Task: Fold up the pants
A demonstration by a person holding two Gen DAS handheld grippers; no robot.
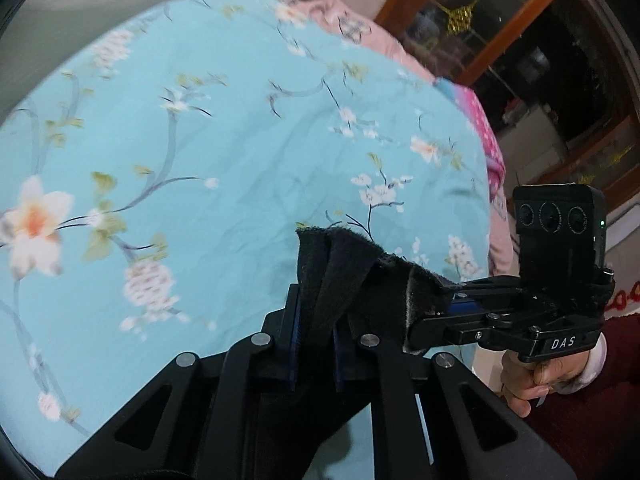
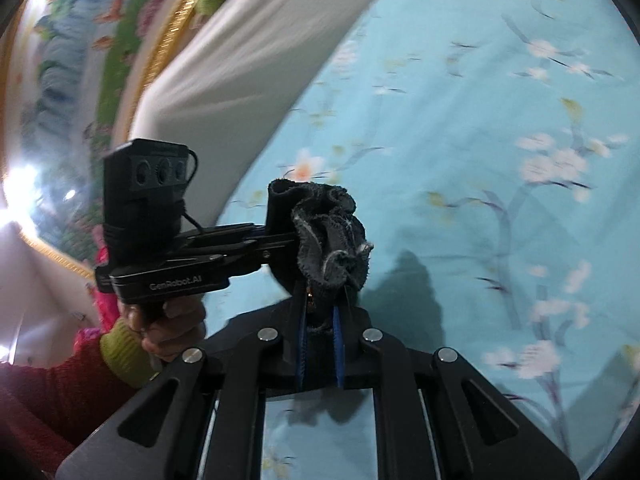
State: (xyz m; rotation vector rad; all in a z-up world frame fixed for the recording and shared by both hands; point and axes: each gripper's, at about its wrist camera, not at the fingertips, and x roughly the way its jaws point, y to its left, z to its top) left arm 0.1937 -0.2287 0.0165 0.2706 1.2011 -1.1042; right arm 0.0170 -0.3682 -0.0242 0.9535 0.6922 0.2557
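The black pants (image 1: 352, 264) are bunched and held up above the turquoise flowered bedsheet (image 1: 200, 160). My left gripper (image 1: 316, 320) is shut on one bunch of the cloth, which sticks up between its blue pads. My right gripper (image 1: 430, 312) comes in from the right and clamps the neighbouring fold. In the right wrist view my right gripper (image 2: 320, 320) is shut on a ruffled dark wad of the pants (image 2: 332, 240), with the left gripper (image 2: 280, 240) pinching the same wad from the left. The rest of the garment hangs out of sight below.
A pink dotted quilt (image 1: 486, 136) lies along the bed's far right edge, with a wooden window frame (image 1: 500, 40) behind it. A white padded headboard (image 2: 240, 60) and a gold-framed picture (image 2: 80, 60) stand at the left. A person's hands (image 2: 172, 324) grip the handles.
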